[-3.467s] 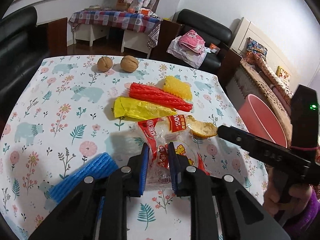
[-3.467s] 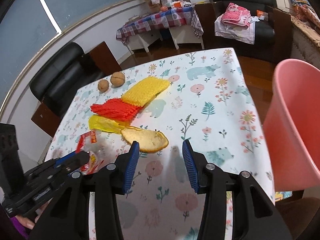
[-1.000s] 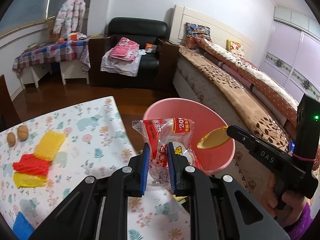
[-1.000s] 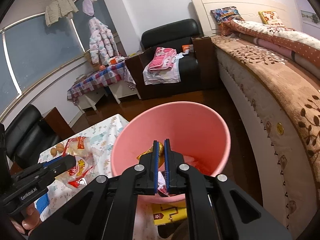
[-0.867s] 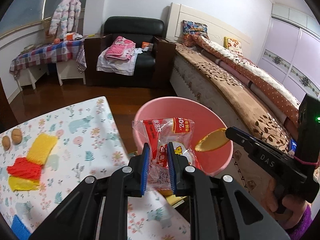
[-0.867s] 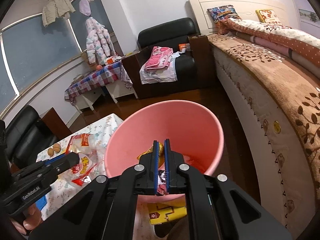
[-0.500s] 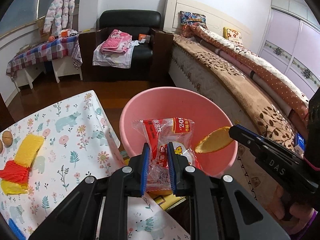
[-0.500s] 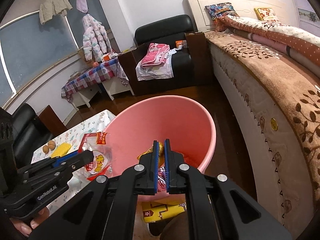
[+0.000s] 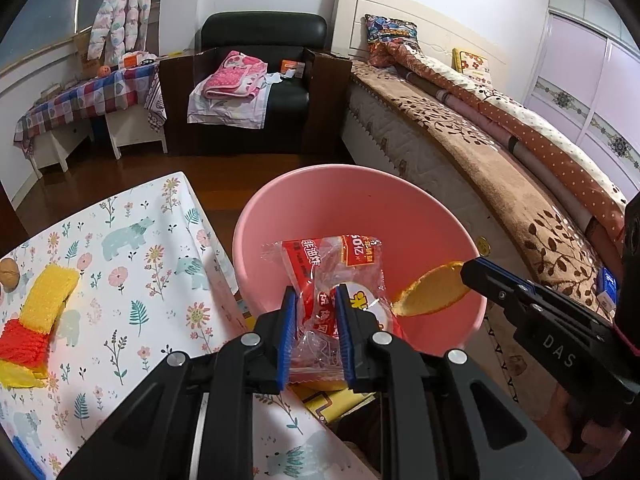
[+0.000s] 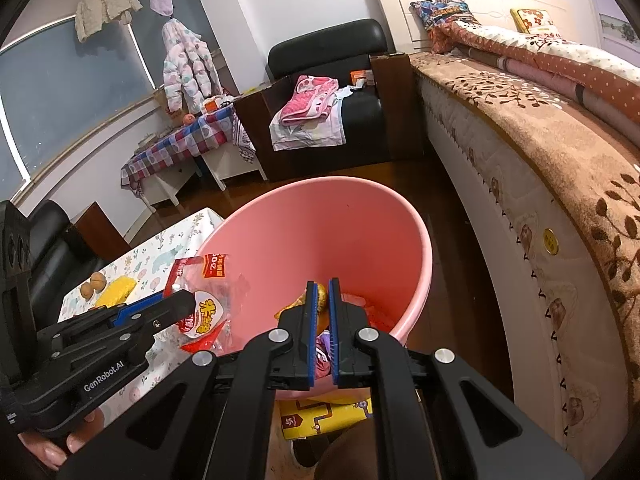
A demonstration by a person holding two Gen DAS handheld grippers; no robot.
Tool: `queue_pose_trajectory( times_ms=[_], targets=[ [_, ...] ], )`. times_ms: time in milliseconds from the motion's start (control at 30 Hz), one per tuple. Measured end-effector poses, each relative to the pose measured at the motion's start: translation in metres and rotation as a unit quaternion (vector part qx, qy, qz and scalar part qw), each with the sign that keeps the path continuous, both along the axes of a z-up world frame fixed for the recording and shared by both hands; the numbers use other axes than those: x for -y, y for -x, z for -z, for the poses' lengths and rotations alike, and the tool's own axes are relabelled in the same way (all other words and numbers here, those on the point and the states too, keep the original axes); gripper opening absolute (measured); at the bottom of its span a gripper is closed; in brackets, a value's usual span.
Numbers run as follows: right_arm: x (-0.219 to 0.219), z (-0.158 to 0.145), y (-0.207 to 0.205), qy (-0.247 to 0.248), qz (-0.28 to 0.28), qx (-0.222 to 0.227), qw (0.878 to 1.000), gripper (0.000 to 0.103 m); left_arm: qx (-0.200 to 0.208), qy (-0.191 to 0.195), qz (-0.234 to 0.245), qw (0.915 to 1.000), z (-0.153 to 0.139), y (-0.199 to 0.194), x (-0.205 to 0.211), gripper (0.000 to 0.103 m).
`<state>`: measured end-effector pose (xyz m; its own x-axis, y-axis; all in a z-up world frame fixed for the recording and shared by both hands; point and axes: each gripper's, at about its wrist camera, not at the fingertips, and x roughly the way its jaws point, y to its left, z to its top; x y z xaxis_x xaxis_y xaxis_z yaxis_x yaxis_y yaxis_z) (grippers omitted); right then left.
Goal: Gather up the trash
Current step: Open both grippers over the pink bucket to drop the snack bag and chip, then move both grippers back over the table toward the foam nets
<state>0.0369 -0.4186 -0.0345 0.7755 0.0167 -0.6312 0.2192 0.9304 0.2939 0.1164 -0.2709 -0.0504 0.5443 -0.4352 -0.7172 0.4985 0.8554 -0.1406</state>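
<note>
My left gripper is shut on a clear and red plastic wrapper and holds it over the near rim of the pink bin. My right gripper is shut on an orange peel above the inside of the same bin. In the left wrist view the peel hangs from the right gripper's tip over the bin. In the right wrist view the wrapper sits in the left gripper at the bin's left rim. Some trash lies at the bin's bottom.
The floral-cloth table is at the left with yellow foam net, red foam net, a yellow wrapper and a walnut. A bed runs along the right. A yellow box lies on the floor by the bin.
Both grippers have moved closer over the pink bin, which now fills more of each view. Both still hold their items.
</note>
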Motion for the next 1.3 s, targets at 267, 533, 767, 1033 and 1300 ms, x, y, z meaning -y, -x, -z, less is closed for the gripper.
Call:
queue_pose_trajectory(
  times_ms=[267,533,767,1033,1300],
  targets=[
    [0.002,0.002,0.0,-0.004,0.002,-0.002,1.0,0.006,0.005,-0.003,-0.004,1.0,0.0,0.001,-0.001,0.038],
    [0.007,0.005,-0.001,-0.019,0.008,-0.009,1.0,0.007,0.015,0.003,-0.007,0.9999,-0.01,0.004,-0.006,0.04],
    [0.01,0.003,0.0,-0.03,0.011,-0.007,0.999,0.027,0.023,0.009,-0.009,0.9997,-0.018,0.008,-0.01,0.042],
    [0.0,-0.006,0.005,-0.014,0.001,0.001,1.0,0.027,0.033,0.016,-0.016,0.9992,-0.028,0.015,-0.018,0.044],
    [-0.012,-0.018,0.011,-0.005,-0.01,0.015,1.0,0.027,0.048,0.025,-0.021,0.9984,-0.041,0.029,-0.031,0.045]
  ],
)
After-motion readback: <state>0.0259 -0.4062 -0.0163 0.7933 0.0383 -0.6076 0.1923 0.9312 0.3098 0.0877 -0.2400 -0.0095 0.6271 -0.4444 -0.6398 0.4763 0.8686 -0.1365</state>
